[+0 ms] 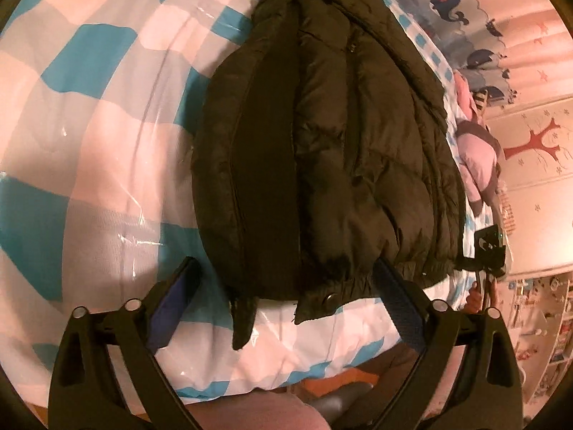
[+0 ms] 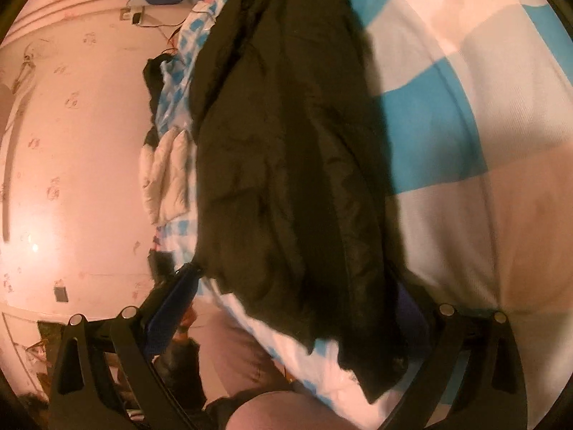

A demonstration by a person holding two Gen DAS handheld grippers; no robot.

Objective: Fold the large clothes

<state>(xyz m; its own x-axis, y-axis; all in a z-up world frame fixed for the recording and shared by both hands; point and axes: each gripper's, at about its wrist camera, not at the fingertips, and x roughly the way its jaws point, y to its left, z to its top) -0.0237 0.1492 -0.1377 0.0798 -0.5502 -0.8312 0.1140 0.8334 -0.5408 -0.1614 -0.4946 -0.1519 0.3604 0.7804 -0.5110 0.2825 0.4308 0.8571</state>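
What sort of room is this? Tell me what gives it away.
Most likely a child's bedroom. A black puffer jacket lies on a bed with blue-and-white checked bedding, whale-print fabric hangs behind it, and the wall carries a red tree decal.

Left tool [image 1: 286, 268] and right tool [image 2: 293, 279] both gape wide.

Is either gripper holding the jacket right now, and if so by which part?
Neither. The left gripper and right gripper are both open, fingers spread to either side of the black jacket's hem. The jacket lies on the checked bedspread, ungripped.
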